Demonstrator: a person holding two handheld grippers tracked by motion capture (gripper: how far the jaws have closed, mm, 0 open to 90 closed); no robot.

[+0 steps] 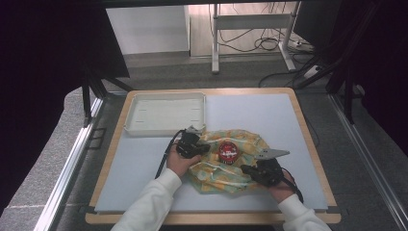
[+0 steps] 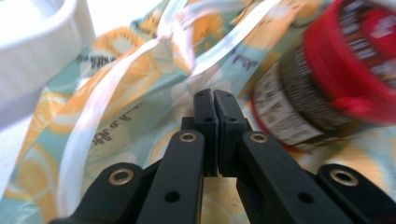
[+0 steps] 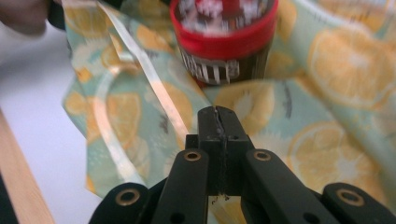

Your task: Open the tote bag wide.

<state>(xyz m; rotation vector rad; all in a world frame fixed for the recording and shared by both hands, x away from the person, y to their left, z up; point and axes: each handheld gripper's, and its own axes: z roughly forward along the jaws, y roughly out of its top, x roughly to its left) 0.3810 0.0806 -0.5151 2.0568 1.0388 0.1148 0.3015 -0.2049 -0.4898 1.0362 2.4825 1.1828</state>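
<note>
A cloth (image 1: pixel 222 182) printed with orange slices on pale green lies crumpled on the table, with white straps (image 2: pixel 93 126) across it. A dark jar with a red lid (image 1: pixel 229 152) stands upright on the cloth. My left gripper (image 1: pixel 204 148) sits at the cloth's left edge, jaws shut, nothing visible between them; its tips (image 2: pixel 214 95) hover low over the cloth (image 2: pixel 116 93) with the jar (image 2: pixel 327 79) to their right. My right gripper (image 1: pixel 244 169) is at the cloth's near right part, shut too, pointing (image 3: pixel 218 112) at the jar (image 3: pixel 223 37) across the cloth (image 3: pixel 336 93).
A white shallow tray (image 1: pixel 166 115) rests at the table's far left, just behind my left gripper; its rim (image 2: pixel 37 51) shows close by. The pale blue tabletop (image 1: pixel 269 115) has a wooden border (image 3: pixel 18 186). Cables and a metal stand are on the floor beyond.
</note>
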